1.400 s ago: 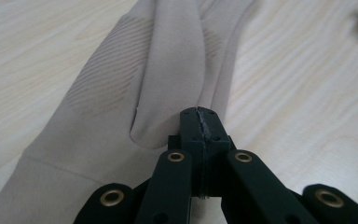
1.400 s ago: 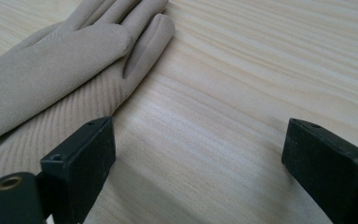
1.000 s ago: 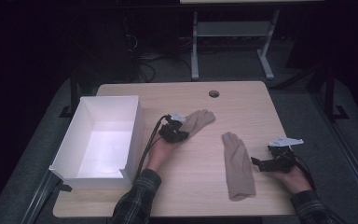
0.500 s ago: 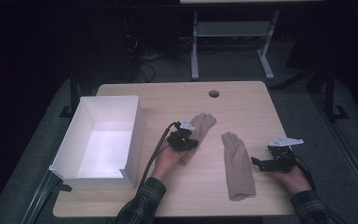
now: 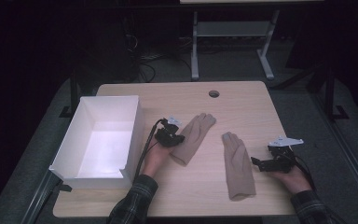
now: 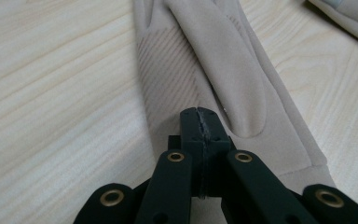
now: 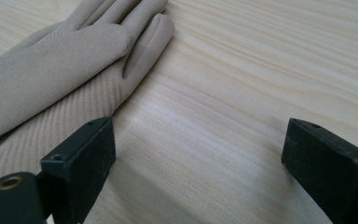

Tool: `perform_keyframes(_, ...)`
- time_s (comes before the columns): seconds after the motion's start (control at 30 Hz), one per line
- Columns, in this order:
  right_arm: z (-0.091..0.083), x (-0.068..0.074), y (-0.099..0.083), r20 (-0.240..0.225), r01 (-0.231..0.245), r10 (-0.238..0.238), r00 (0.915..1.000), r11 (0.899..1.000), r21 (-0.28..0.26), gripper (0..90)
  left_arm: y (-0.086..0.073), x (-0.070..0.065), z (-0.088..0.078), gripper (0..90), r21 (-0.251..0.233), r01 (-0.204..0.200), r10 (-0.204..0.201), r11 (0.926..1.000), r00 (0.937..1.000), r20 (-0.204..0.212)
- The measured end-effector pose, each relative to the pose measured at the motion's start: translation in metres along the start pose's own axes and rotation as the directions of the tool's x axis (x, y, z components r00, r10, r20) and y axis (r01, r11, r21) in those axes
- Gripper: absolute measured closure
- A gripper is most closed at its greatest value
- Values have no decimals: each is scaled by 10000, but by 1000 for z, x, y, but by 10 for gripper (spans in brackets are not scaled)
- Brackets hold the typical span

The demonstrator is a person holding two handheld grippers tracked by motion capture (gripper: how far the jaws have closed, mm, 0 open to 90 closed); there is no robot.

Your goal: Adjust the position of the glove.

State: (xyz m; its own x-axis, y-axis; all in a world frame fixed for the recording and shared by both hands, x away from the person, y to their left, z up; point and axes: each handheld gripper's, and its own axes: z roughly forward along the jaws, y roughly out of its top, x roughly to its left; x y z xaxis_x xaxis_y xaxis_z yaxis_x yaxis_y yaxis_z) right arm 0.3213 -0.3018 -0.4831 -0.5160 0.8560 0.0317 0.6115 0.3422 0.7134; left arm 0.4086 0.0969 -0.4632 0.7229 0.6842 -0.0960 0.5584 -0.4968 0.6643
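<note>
Left hand-held gripper [image 6: 200,122] is fully closed over the glove [image 6: 223,70], gripping nothing (right hand-held gripper [image 7: 198,154] gapes).

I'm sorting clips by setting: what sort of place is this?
Probably a lab or workshop set up for recording, not a home: a plain wooden table with a cable hole, a metal-framed bench behind it, loose cables on grey carpet, dark surroundings.
</note>
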Motion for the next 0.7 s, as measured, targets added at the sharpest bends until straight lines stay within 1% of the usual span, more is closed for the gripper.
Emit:
perform_keyframes(0.1, 0, 0, 0, 2, -7, 7, 10000, 10000, -3, 91, 0, -2, -2, 898, 182, -163, 162, 9997, 9999, 60)
perform_keyframes(0.13, 0, 0, 0, 0, -1, 1, 10000, 10000, 0, 91, -1, -3, -2, 899, 115, -70, 69, 9999, 9999, 100)
perform_keyframes(0.17, 0, 0, 0, 2, -7, 7, 10000, 10000, -3, 91, -2, -3, -3, 898, 205, -132, 128, 9997, 9998, 180)
perform_keyframes(0.27, 0, 0, 0, 2, 0, 0, 10000, 10000, -3, 91, -4, -4, -6, 898, 235, -164, 158, 9996, 9996, 233)
perform_keyframes(0.4, 0, 0, 0, 3, -4, 4, 10000, 10000, -3, 91, -12, -12, -13, 899, 320, -228, 216, 9992, 9990, 386)
perform_keyframes(0.63, 0, 0, 0, 6, -4, 4, 10000, 10000, -3, 90, -23, -27, -23, 899, 564, -611, 570, 9965, 9958, 721)
perform_keyframes(0.67, 0, 0, 0, 7, -1, 1, 10000, 10000, -7, 91, -25, -29, -24, 899, 549, -553, 509, 9970, 9955, 801)
perform_keyframes(0.7, 0, 0, 0, 5, -2, 2, 10000, 10000, -2, 91, -27, -31, -25, 899, 555, -582, 534, 9968, 9949, 856)
